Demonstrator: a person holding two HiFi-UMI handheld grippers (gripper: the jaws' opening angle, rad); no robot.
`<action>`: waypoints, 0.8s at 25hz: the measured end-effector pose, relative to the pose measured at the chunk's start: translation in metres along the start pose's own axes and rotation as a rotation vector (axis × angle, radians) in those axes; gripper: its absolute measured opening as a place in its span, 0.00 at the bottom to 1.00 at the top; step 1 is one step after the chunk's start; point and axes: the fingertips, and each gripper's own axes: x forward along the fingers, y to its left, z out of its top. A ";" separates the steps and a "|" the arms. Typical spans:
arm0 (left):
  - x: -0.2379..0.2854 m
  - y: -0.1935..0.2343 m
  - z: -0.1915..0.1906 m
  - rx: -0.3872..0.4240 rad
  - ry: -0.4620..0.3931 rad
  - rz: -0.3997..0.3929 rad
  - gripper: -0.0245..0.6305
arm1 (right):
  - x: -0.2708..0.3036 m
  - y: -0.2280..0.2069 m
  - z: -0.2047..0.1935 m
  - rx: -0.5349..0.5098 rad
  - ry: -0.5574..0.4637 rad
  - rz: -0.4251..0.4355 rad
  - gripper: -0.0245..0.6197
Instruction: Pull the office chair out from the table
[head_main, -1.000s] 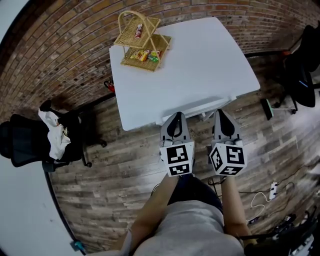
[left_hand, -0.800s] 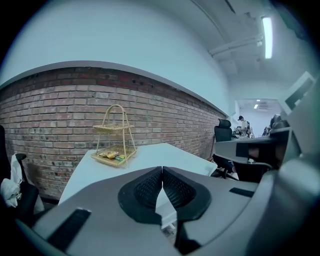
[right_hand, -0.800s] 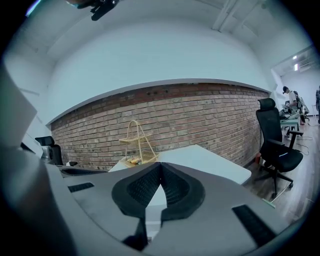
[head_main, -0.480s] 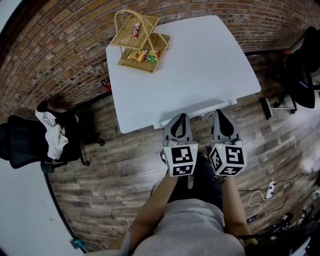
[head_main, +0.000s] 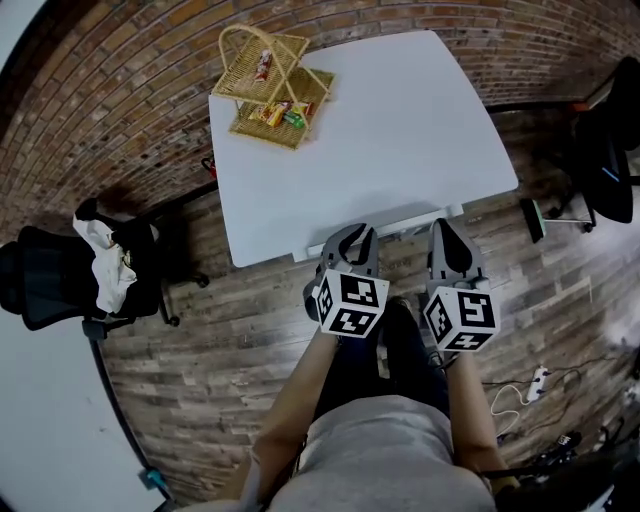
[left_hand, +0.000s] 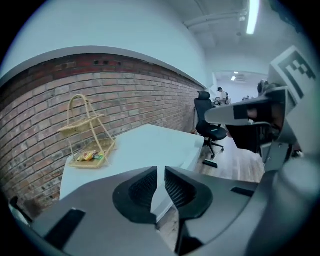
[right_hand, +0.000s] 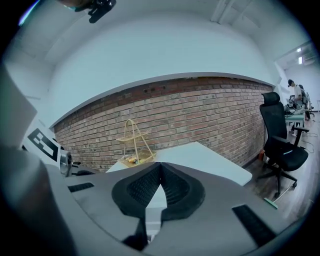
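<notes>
The white table (head_main: 400, 120) fills the upper middle of the head view. My left gripper (head_main: 343, 243) and right gripper (head_main: 447, 235) hover side by side at its near edge. No office chair stands under that edge in any view. A dark shape (head_main: 398, 335) lies low between my forearms; I cannot tell what it is. In the left gripper view the left gripper (left_hand: 161, 172) has its jaws opening, a thin slit between the pads and nothing in it. The right gripper (right_hand: 160, 167) is shut on nothing.
A wicker basket (head_main: 268, 85) with snacks sits on the table's far left corner. One black office chair (head_main: 50, 285) draped with clothes stands at the left. Another black chair (head_main: 605, 160) stands at the right by the brick wall. Cables lie on the wooden floor at bottom right.
My left gripper has rolled, its marker cube now tilted, and it has shifted a little left. Its pads have parted slightly. The right gripper has barely shifted.
</notes>
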 end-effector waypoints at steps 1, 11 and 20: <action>0.005 -0.004 -0.001 0.033 0.024 -0.020 0.12 | 0.000 -0.004 0.000 0.008 0.001 0.001 0.06; 0.043 -0.031 -0.023 0.394 0.305 -0.164 0.26 | 0.003 -0.039 -0.005 0.053 0.025 0.007 0.06; 0.066 -0.043 -0.043 0.532 0.498 -0.281 0.29 | 0.009 -0.059 -0.009 0.068 0.038 0.007 0.06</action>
